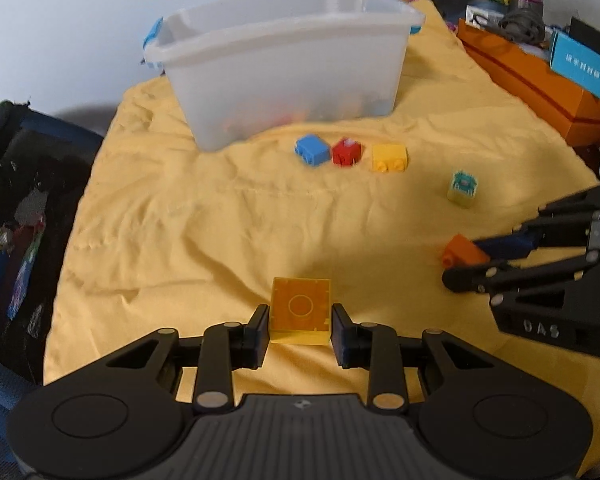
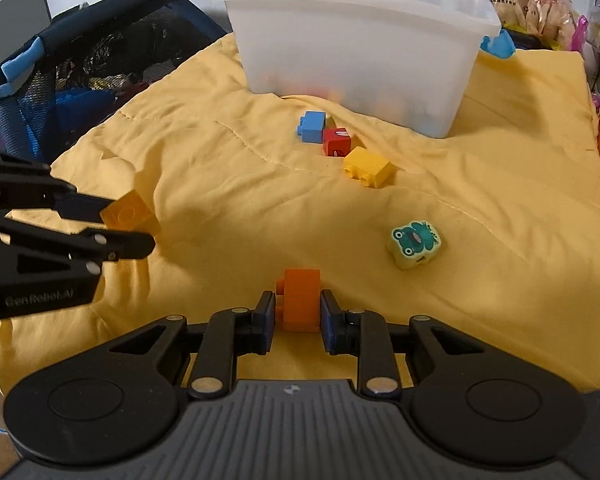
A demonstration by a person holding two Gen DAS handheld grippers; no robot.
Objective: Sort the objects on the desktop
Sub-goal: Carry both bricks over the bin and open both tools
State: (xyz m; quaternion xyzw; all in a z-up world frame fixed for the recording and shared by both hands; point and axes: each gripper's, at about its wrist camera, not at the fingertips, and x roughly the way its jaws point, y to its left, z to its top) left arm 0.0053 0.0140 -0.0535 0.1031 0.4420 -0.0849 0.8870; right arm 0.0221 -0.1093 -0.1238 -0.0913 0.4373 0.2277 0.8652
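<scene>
Since light, rigid and smooth, best pinched across flat sides: left tool (image 1: 300, 330) clamped on yellow block (image 1: 300, 310), right tool (image 2: 298, 316) on orange brick (image 2: 300, 300).

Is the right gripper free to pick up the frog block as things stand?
Probably not: the right gripper is shut on an orange brick. The frog block lies unobstructed on the cloth close ahead.

Yellow brick (image 1: 301, 310) underside up; orange brick (image 2: 300, 300) on edge; both clamped.
</scene>
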